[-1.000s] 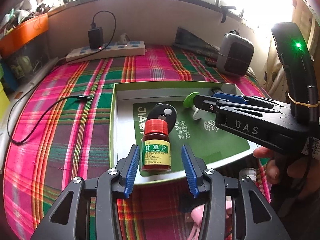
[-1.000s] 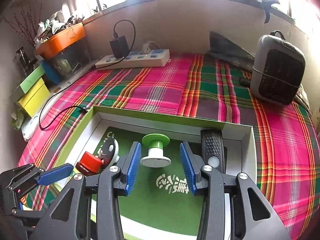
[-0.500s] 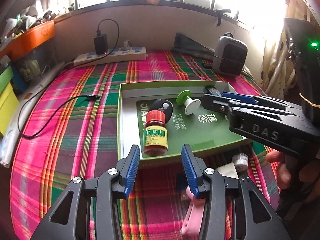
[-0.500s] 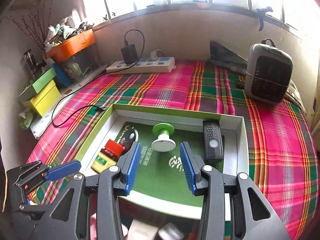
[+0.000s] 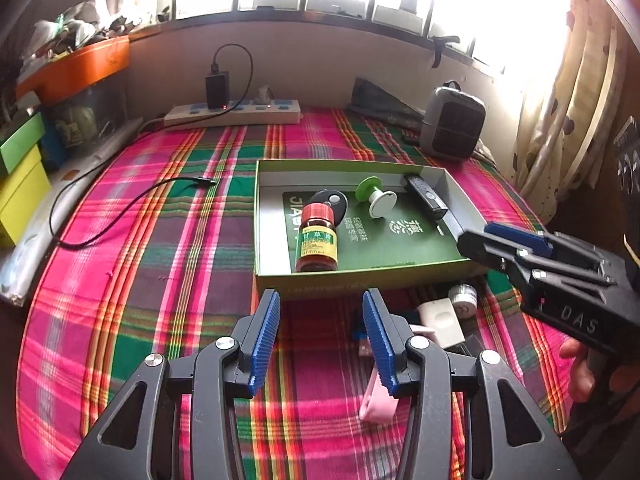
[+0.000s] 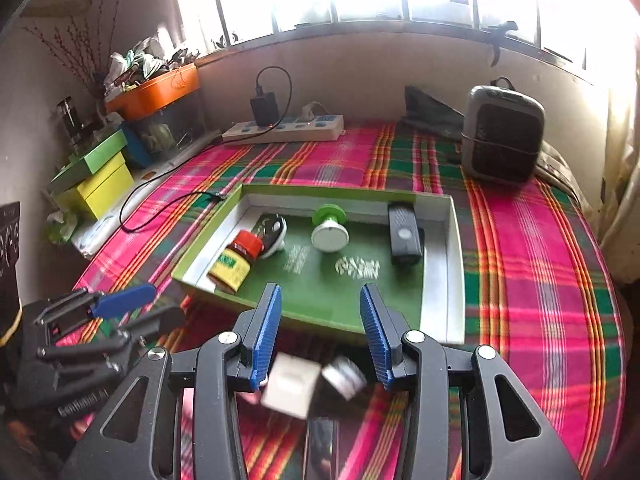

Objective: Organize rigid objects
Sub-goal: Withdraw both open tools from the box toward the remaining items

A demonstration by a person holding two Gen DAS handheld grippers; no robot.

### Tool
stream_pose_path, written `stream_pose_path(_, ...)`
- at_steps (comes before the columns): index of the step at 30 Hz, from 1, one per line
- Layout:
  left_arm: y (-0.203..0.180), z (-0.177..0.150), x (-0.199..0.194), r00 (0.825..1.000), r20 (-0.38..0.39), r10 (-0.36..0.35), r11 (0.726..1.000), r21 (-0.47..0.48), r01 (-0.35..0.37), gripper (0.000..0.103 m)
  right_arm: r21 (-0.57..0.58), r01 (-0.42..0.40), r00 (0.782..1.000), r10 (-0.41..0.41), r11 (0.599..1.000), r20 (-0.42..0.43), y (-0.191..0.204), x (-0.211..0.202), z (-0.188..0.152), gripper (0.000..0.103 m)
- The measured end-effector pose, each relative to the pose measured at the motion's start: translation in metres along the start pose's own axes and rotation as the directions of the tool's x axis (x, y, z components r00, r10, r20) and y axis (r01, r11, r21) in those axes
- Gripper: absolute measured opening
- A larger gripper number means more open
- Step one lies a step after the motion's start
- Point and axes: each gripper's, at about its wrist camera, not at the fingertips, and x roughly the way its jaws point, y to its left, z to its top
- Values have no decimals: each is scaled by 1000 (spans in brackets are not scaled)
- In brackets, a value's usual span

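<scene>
Plaid cloth [image 5: 168, 264] in pink, green and purple covers the bed-like surface, and a shallow green cardboard box [image 5: 360, 276] with white inner walls sits on it near the middle. Four things lie inside the box. A brown medicine bottle with a red cap and yellow label [image 5: 317, 240] stands upright at the near left part of the box floor, just in front of a black oval key fob [image 5: 334, 200]. A green-and-white spool-shaped plastic piece [image 5: 376, 196] lies on its side near the middle, and a black rectangular remote [image 6: 404, 234] lies along the right wall.

Left gripper [image 5: 320, 340] hovers over the cloth just before the box's near wall; its blue ribbed pads stand well apart with nothing between them. Right gripper [image 6: 320, 336] hangs above the near rim of the box, its jaws likewise apart and gripping nothing; in the left wrist view it shows from the side with a hand [image 5: 588, 372] on its grip.

More loose items wait on the cloth outside the box, below the right gripper: a flat white rectangular piece [image 5: 440, 316], a small round silver-topped jar [image 5: 462, 298] just beside it, and a pink plastic strip [image 5: 376, 400]. They are blurred in the right wrist view.

Farther back a white power strip [image 5: 236, 114] with a black charger plugged in lies by the wall, a thin black cable [image 5: 120, 212] trails over the cloth, and a grey heater [image 6: 502, 136] stands at the right.
</scene>
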Motion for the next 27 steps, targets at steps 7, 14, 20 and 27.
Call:
stream_pose_path(7, 2, -13, -8, 999, -11, -43, 999, -8, 42, 43, 14, 18, 999, -18, 1000, -28, -1, -12, -32, 42)
stream_pose_path(14, 1, -29, -7, 997, -32, -71, 997, -10, 71, 43, 2, 37, 998, -37, 999, -53, 1, -17, -57, 42)
stream_pose_path(20, 0, -39, -7, 995, -48, -90, 996, -5, 89, 44, 1, 30, 997, -30, 1000, -65, 6, -19, -69, 42)
stream_pose_path(27, 2, -48, -5, 994, -66, -91, 996, -7, 91, 45, -2, 45, 994, -45, 999, -96, 7, -16, -80, 42)
